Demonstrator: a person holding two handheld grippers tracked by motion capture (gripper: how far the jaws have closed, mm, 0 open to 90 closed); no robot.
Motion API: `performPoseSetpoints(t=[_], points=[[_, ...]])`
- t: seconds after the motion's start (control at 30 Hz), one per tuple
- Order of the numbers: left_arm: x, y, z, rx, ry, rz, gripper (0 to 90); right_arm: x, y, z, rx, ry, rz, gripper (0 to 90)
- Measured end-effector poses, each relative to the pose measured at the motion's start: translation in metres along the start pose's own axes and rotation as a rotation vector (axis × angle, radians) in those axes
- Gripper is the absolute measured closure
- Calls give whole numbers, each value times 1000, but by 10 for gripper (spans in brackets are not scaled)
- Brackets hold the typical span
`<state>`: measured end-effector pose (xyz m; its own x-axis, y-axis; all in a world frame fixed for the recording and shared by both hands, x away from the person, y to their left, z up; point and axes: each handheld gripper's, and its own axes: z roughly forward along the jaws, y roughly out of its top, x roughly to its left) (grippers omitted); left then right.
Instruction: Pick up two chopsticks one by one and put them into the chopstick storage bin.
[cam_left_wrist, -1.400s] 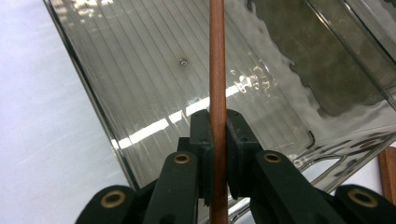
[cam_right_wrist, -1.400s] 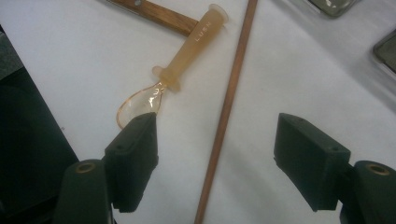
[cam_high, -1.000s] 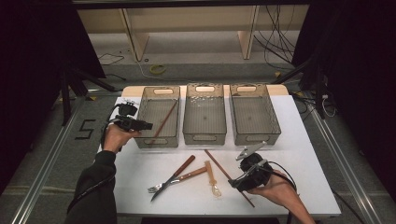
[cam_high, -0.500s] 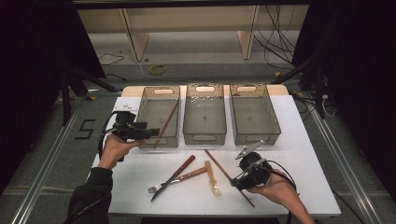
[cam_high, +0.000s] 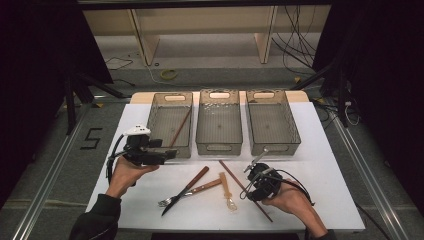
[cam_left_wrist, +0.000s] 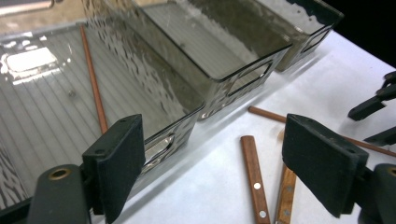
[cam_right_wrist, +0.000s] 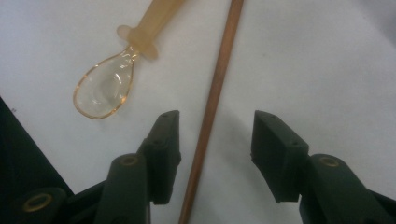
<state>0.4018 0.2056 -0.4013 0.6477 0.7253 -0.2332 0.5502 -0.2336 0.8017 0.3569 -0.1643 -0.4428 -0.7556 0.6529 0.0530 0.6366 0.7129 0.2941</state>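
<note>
My left gripper (cam_high: 169, 154) hovers by the front left corner of the left bin (cam_high: 156, 116). Its jaws have just been opening and stand open with nothing between them (cam_left_wrist: 219, 149). A brown chopstick (cam_high: 180, 127) lies slanted inside that bin (cam_left_wrist: 93, 79). My right gripper (cam_high: 250, 190) is low over the white table near the front edge. It straddles a second brown chopstick (cam_right_wrist: 219, 84) lying on the table (cam_high: 234, 176). Its jaws (cam_right_wrist: 215, 135) have just been closing, and a gap still shows on both sides of the stick. An amber plastic spoon (cam_right_wrist: 105, 91) lies just left of it (cam_high: 227, 191).
Middle bin (cam_high: 219, 120) and right bin (cam_high: 272, 120) stand in a row with the left one at the back of the table. A wooden-handled knife (cam_high: 195, 180) and fork (cam_high: 210, 186) lie between my hands; their handles (cam_left_wrist: 254, 172) show ahead of the left jaws.
My left hand has drawn back from over the left bin toward the table's front, and its jaws have widened. The right hand has stayed over the chopstick.
</note>
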Motion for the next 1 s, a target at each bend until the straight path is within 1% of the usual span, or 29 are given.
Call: performPoseSetpoints(t=[0.03, 0.07, 0.1, 0.2, 0.23, 0.27, 0.3, 0.47, 0.5, 0.63, 0.73, 0.9, 1.0], points=[[-3, -1, -3, -21, -9, 3, 205, 0, 1, 1, 9, -2, -1, 554], [-3, -1, -3, -21, -9, 3, 203, 0, 1, 2, 17, -4, -3, 564], [-7, -2, -4, -35, -11, 10, 199, 0, 1, 3, 25, -7, -6, 571], [-11, -5, -5, -46, -19, 20, 196, 1, 2, 5, 39, -5, -15, 596], [-14, -9, -4, -44, -31, 26, 196, 1, 3, 6, 42, -2, -17, 605], [-14, -9, -4, -44, -31, 26, 194, 1, 3, 6, 51, -3, -19, 613], [-17, -12, -3, -29, -36, 34, 190, 1, 3, 7, 54, -1, -17, 622], [-21, -18, 0, -25, -50, 35, 188, 2, 4, 9, 68, -4, -27, 660], [-23, -20, 1, -11, -51, 44, 187, 3, 4, 9, 71, -5, -26, 662], [-24, -23, 4, -2, -49, 41, 187, 4, 5, 12, 85, -13, -43, 685], [-23, -23, 4, 4, -47, 42, 187, 4, 5, 13, 94, -13, -46, 696], [-23, -25, 5, 6, -42, 36, 188, 5, 7, 17, 114, -16, -47, 745], [-22, -26, 4, 7, -39, 36, 188, 5, 8, 17, 122, -28, -52, 770]])
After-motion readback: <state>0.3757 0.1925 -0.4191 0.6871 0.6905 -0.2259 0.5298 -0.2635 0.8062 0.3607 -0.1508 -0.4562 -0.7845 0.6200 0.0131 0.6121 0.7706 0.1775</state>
